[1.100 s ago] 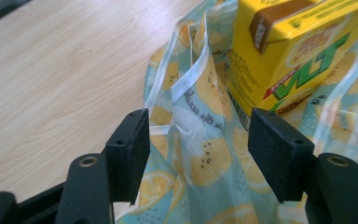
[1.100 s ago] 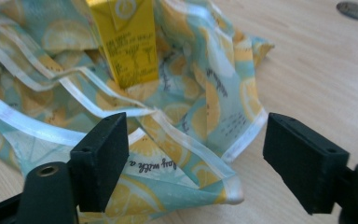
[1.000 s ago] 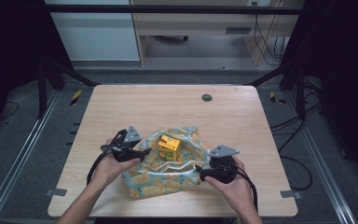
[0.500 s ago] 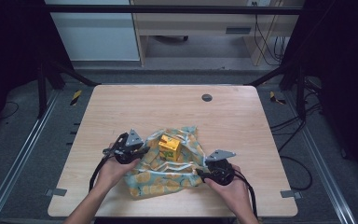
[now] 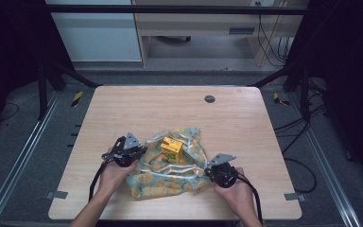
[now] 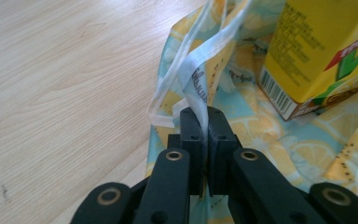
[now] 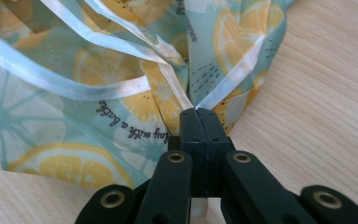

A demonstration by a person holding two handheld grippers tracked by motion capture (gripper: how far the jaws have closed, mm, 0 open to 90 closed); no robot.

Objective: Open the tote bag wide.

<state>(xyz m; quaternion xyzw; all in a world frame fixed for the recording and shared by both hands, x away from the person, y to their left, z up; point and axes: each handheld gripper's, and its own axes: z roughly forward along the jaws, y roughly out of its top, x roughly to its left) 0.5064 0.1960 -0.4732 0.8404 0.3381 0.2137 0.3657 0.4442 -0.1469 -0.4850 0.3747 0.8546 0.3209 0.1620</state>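
A light-blue bag printed with lemon slices point(image 5: 170, 170) lies spread on the wooden table point(image 5: 179, 109), and a yellow drink carton point(image 5: 171, 149) stands on it. My left gripper point(image 5: 139, 152) is at the bag's left edge, shut on its white-trimmed rim point(image 6: 200, 88); the carton point(image 6: 326, 51) is just beyond, to the right. My right gripper point(image 5: 211, 169) is at the bag's right edge, shut on a gathered fold of the fabric point(image 7: 200, 100) where the white trim meets.
A small dark round grommet point(image 5: 210, 99) sits in the table near its far edge. Bare wood lies beyond and to both sides of the bag. Black frame posts and cables stand around the table.
My right gripper has drawn back toward the table's near edge with the bag's right edge, and the left gripper has shifted slightly nearer too. The carton has stayed in place.
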